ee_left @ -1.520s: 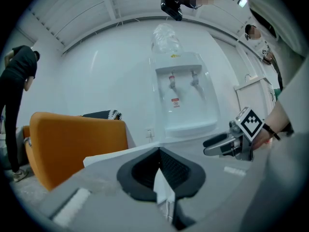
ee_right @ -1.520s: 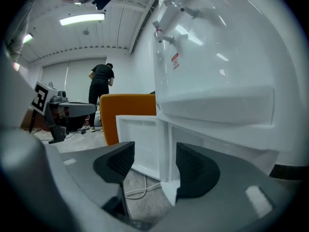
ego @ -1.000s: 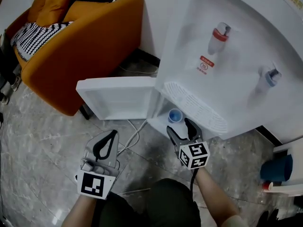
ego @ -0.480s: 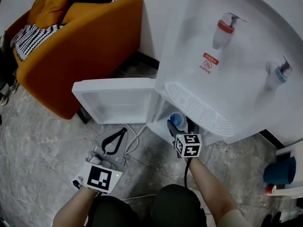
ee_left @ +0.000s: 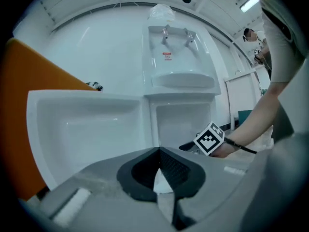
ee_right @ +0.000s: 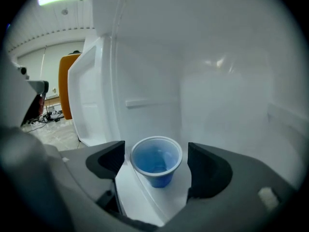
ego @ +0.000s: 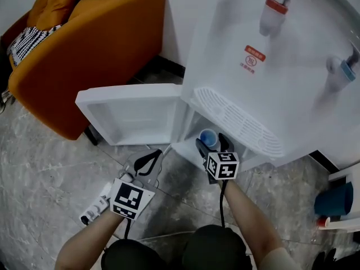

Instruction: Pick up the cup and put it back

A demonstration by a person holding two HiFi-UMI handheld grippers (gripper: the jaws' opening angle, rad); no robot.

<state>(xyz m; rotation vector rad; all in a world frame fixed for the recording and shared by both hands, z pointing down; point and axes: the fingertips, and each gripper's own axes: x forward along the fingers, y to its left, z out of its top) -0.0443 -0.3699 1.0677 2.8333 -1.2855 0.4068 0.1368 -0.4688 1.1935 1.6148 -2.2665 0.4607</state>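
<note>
A small blue cup [ego: 208,138] [ee_right: 156,161] stands upright on the white floor of the water dispenser's lower cabinet [ego: 188,148]. My right gripper [ego: 210,142] [ee_right: 156,164] reaches into the cabinet mouth with one jaw on each side of the cup. Its jaws are opening, and a thin gap shows between each pad and the cup wall. My left gripper [ego: 153,157] [ee_left: 158,151] hovers low over the floor in front of the open cabinet door [ego: 129,114], tips together and holding nothing.
The white water dispenser [ego: 270,66] has a red tap [ego: 277,7], a blue tap [ego: 344,69] and a slotted drip tray [ego: 236,122]. An orange armchair [ego: 79,55] stands at the left. A white cable [ego: 163,153] and a small white cylinder [ego: 95,210] lie on the marble floor.
My left gripper has moved right and forward, closer to the open door. The right gripper has stayed at the cabinet with the cup between its jaws.
</note>
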